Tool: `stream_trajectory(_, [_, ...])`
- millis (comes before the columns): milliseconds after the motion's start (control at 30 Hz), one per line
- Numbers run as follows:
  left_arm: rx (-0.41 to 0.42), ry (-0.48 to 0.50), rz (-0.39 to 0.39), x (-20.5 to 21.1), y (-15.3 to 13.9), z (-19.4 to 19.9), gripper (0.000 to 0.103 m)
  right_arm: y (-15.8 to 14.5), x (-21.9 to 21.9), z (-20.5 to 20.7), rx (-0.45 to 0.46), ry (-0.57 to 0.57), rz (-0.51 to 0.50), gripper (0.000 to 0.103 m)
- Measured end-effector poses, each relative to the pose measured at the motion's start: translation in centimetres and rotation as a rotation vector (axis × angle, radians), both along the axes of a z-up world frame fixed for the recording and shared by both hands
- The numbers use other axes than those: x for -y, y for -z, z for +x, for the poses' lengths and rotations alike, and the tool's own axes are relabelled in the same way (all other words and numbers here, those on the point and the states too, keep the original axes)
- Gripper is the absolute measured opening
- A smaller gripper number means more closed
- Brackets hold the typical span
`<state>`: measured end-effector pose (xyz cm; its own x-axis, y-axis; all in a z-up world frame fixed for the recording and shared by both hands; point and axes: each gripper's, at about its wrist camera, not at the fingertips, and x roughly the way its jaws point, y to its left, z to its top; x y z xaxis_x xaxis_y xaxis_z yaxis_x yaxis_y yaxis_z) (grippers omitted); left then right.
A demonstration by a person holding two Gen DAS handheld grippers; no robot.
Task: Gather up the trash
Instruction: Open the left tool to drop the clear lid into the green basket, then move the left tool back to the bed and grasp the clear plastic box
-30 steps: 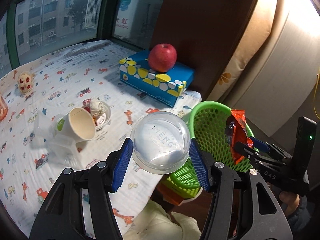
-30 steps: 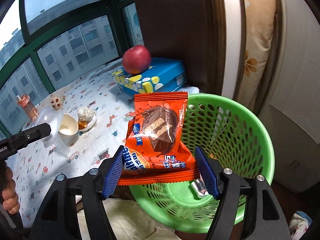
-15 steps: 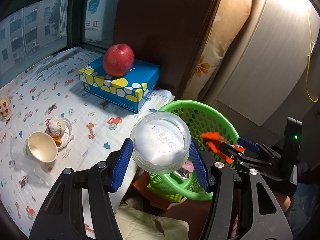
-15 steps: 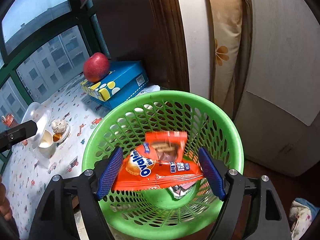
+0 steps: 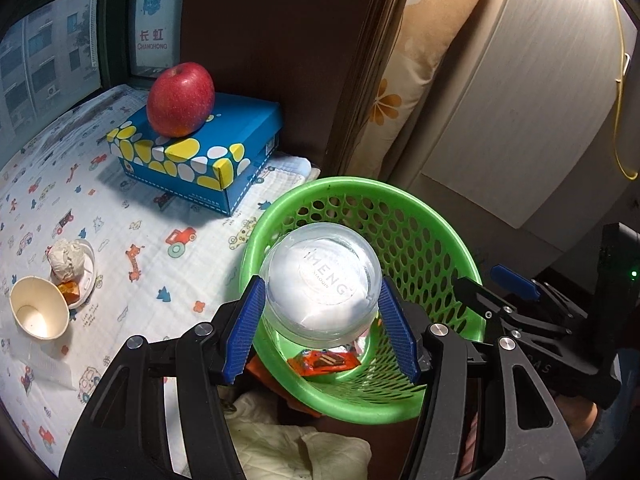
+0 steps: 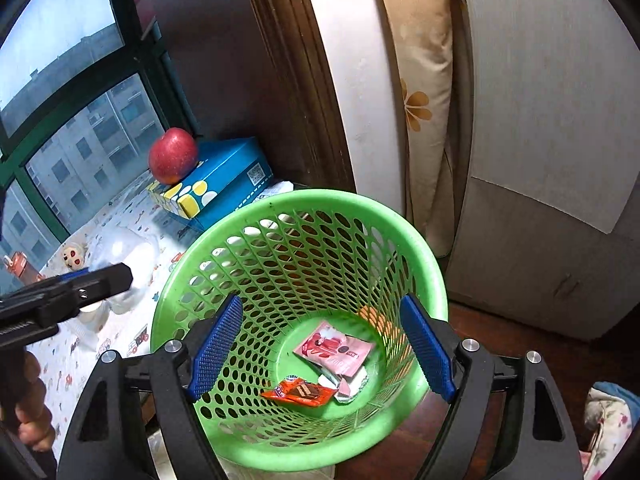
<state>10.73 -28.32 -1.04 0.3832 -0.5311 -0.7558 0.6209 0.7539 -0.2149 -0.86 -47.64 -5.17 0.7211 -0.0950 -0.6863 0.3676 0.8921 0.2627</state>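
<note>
We held the clear plastic dome lid (image 5: 322,286) clamped between the blue ribbed pads (image 5: 243,330) of the left gripper (image 5: 320,330), directly over the green mesh basket (image 5: 436,240). To finish this step well, in our judgement, the lid needed to be centred inside the rim and the jaws spread fully, because the smooth, rounded, lightweight shell could cling to one pad or glance off the rim. The right gripper (image 6: 322,346) stood released with nothing between its pads, its jaws having just been opening; the orange snack wrapper (image 6: 298,392) lay below it on the basket floor, beside a pink wrapper (image 6: 334,348) and crumpled foil (image 6: 348,386). The basket was rigid, perforated plastic. To the left of the left gripper, a paper cup (image 5: 38,314) sat on the printed cloth.
</note>
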Motion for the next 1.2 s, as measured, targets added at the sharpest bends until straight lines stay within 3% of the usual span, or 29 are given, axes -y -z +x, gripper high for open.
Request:
stream_trajectory(300, [-0.047, 0.021, 0.000, 1.2, 1.4, 0.1, 0.059, -0.9, 0.3, -1.3, 0.038, 0.019, 0.020, 0.078])
stream_trajectory(400, [-0.060, 0.024, -0.021, 1.0, 1.5, 0.0, 0.072, -0.9, 0.2, -1.4, 0.040, 0.019, 0.024, 0.078])
stream_trajectory(600, [-0.044, -0.006, -0.027, -0.6, 1.1, -0.3, 0.072, -1.2, -0.4, -1.5, 0.049, 0.007, 0.031, 0.078])
stream_trajectory(933, [0.001, -0.172, 0.007, -8.2, 0.7, -0.1, 0.072, -2.5, -4.4, -0.1, 0.075, -0.084, 0.026, 0.078])
stream_trajectory(1200, [0.019, -0.367, 0.030, -16.6, 1.5, 0.9, 0.072, -2.9, -9.4, 2.2, 0.075, -0.198, 0.017, 0.081])
